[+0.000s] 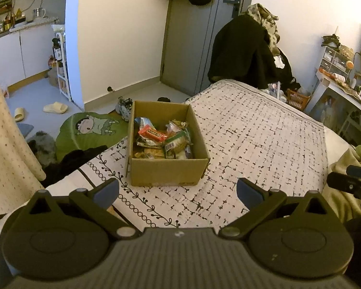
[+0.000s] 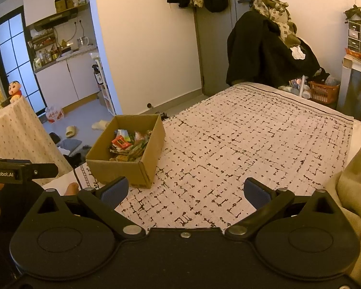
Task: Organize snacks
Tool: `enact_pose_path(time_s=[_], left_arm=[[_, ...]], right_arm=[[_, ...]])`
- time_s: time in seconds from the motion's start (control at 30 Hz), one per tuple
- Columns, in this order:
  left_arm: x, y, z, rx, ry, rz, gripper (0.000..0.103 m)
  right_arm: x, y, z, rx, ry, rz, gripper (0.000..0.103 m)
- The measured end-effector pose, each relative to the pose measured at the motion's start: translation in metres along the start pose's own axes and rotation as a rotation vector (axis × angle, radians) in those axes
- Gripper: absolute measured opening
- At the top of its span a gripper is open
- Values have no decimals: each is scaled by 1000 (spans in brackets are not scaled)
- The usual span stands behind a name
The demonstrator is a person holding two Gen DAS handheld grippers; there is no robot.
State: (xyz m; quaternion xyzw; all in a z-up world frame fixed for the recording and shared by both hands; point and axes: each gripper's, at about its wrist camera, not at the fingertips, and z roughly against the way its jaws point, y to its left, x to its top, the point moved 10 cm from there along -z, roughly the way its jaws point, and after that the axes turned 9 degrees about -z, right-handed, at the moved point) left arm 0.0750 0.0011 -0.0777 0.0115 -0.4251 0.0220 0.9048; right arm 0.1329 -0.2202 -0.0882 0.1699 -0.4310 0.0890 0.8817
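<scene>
Fingers of your left gripper [image 1: 178, 191] and right gripper [image 2: 184, 191] are spread wide and empty above the bed [image 2: 240, 149]. Ahead, snacks [image 1: 162, 139] fill an upright cardboard box [image 1: 167, 172], long axis pointing away toward the door [image 1: 192, 48].

bed cover [image 2: 252, 144] | green cartoon rug [image 1: 89, 130] | slippers [image 1: 55, 108] | grey door [image 1: 192, 36]
</scene>
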Motion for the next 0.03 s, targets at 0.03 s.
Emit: enact_pose_path(time_s=[0.03], left_arm=[[0,0,0,-1,1,1,103]], right_arm=[[0,0,0,0,0,2,103]])
